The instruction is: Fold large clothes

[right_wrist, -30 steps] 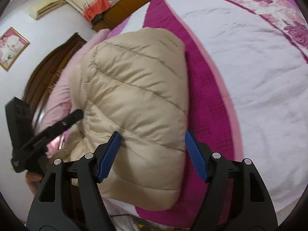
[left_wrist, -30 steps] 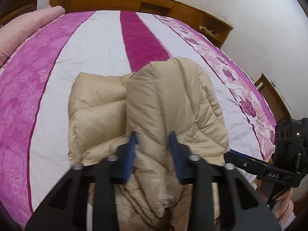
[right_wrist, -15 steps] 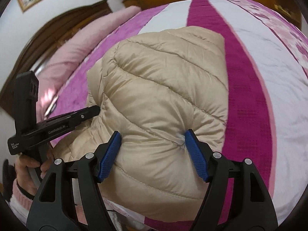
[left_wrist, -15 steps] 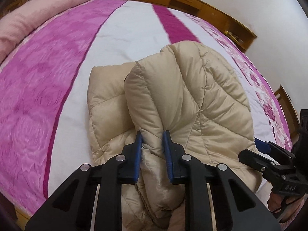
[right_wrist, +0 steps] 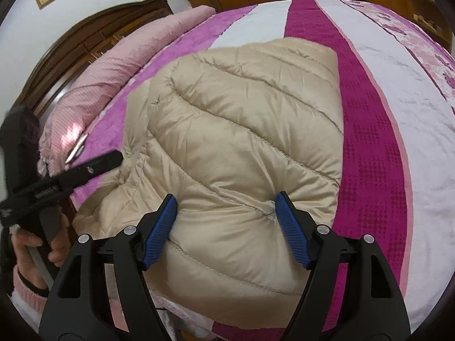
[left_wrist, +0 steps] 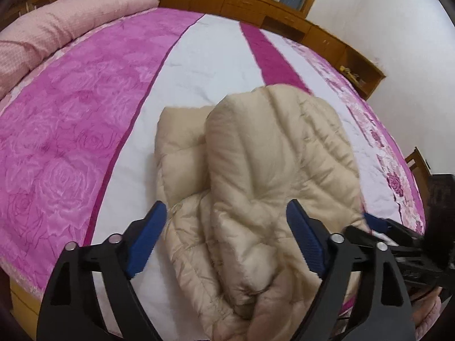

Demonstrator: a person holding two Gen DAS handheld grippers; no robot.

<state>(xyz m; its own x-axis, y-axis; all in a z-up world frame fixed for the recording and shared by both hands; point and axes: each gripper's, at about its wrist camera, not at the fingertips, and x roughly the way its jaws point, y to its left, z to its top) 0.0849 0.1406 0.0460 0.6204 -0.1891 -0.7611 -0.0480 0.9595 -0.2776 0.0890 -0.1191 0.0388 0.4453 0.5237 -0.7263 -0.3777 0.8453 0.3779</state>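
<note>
**Beige puffer jacket lying folded on the pink bed**

We are looking at a beige quilted down jacket point(left_wrist: 267, 176) that is lying in a bundle near the front edge of the bed, resting on the striped bedspread point(left_wrist: 85, 130) across its white band and the dark magenta stripe. Its fabric is shining softly, and stitched channels are running across it in curved lines, puffing up between the seams. From the right wrist view the top layer is showing as one broad, smooth padded panel; from the left wrist view a lower layer is sticking out to the left beneath it, and the near end is bunching into loose, wrinkled folds.

We are holding the left gripper point(left_wrist: 227, 241) with its blue pads spread wide, straddling the crumpled near end and gripping nothing. The right gripper point(right_wrist: 224, 227) is also standing wide open, its pads set either side of a padded bulge of the jacket; we cannot tell whether they are touching the fabric.

A pink rolled quilt point(right_wrist: 119, 76) is lying along the headboard side, well apart from the jacket.
</note>
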